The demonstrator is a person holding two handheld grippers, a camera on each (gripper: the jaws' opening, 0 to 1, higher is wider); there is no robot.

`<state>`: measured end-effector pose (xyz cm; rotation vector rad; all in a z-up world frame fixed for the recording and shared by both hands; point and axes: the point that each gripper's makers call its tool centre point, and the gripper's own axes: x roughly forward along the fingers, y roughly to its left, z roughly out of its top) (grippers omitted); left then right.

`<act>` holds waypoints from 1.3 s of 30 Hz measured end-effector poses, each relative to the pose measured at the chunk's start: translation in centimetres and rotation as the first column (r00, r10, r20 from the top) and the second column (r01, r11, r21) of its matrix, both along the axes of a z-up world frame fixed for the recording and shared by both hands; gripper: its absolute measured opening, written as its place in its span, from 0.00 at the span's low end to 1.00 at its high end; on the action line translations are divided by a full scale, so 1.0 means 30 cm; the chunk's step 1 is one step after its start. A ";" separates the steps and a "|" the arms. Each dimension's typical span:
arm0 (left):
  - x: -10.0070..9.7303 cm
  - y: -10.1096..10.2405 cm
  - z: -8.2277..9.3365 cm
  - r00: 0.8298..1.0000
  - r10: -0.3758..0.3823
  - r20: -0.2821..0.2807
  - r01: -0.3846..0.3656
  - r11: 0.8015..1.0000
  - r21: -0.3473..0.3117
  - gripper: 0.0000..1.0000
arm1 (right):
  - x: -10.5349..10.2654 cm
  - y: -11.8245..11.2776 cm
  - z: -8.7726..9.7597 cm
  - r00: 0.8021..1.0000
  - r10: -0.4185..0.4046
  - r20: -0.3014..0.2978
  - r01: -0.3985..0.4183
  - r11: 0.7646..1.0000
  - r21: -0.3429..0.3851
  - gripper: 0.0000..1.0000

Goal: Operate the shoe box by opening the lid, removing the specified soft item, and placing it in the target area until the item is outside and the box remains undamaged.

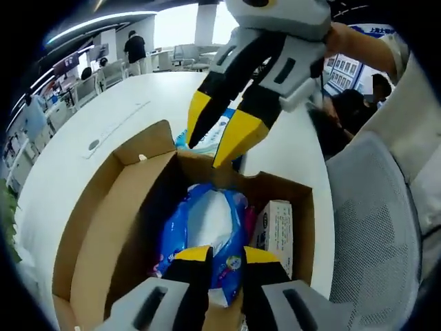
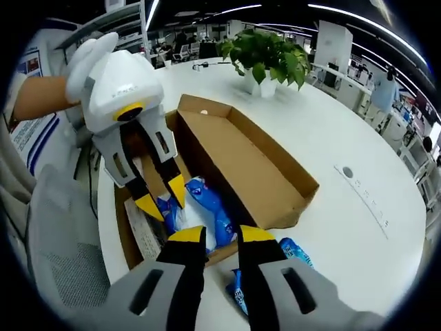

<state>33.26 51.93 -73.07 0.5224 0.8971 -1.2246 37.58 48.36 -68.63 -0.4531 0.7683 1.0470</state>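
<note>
In the left gripper view, your left tool [image 1: 225, 258] hangs low over the open brown cardboard shoe box [image 1: 96, 227], its yellow-tipped jaws slightly apart and poised over the soft blue-and-white plastic pack [image 1: 207, 224] that lies inside the box; whether the tips touch the pack cannot be told from here. A small white carton [image 1: 274, 231] stands in the box just beside the pack, on its right. Your right tool [image 1: 224, 134] comes in from the top, its jaws parted with nothing between them, tips hovering above the box's far wall. Behind that wall a second blue-and-white packet [image 1: 222, 131] lies on the white round tabletop [image 1: 117, 114]. A grey mesh chair [image 1: 372, 227] stands at the right.

In the right gripper view, your right tool [image 2: 222, 238] has its jaws a little apart and empty, above the box's near edge. Your left tool [image 2: 164, 196] reaches down into the box, tips spread on either side of the blue-and-white pack. The box's lid [image 2: 241, 155] lies folded back, open on the tabletop. The second packet sits outside the box, beside your right tool's jaws. A green potted plant [image 2: 265, 58] stands farther back on the tabletop.
</note>
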 end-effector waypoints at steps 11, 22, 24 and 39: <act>0.011 0.035 -0.031 1.000 -0.002 0.009 0.002 0.998 0.059 0.01 | 0.001 0.073 -0.084 0.999 0.047 -0.027 -0.049 0.998 -0.047 0.13; 0.016 0.060 -0.018 0.999 0.040 0.015 -0.040 0.998 0.050 0.00 | -0.011 0.083 -0.164 0.994 0.106 -0.024 -0.108 0.986 -0.130 0.00; 0.017 0.063 -0.014 0.999 0.049 0.014 -0.050 0.998 0.046 0.00 | -0.012 0.085 -0.166 0.994 0.112 -0.016 -0.113 0.985 -0.132 0.00; 0.008 0.091 0.033 0.997 0.072 0.037 -0.074 0.996 0.052 0.00 | -0.030 0.097 -0.122 0.986 0.165 0.025 -0.160 0.978 -0.136 0.00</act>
